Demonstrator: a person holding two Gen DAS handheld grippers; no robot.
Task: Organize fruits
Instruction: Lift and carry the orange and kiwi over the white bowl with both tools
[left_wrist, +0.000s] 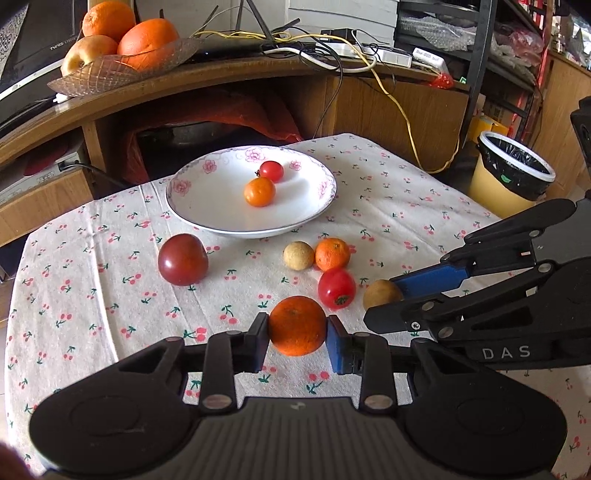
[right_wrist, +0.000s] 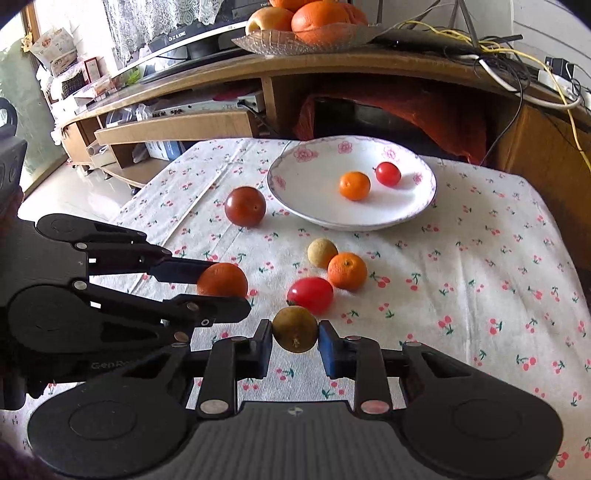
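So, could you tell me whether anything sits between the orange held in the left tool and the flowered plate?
Partly. The left tool grips the orange. On the cloth toward the plate lie a red tomato, a small orange and a tan fruit, all low enough to lift over.

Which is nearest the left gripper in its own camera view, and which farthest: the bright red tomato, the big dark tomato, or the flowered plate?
From the left gripper:
1. Bright red tomato, just ahead, right.
2. Big dark tomato, ahead, left.
3. Flowered plate, farthest back, centre.
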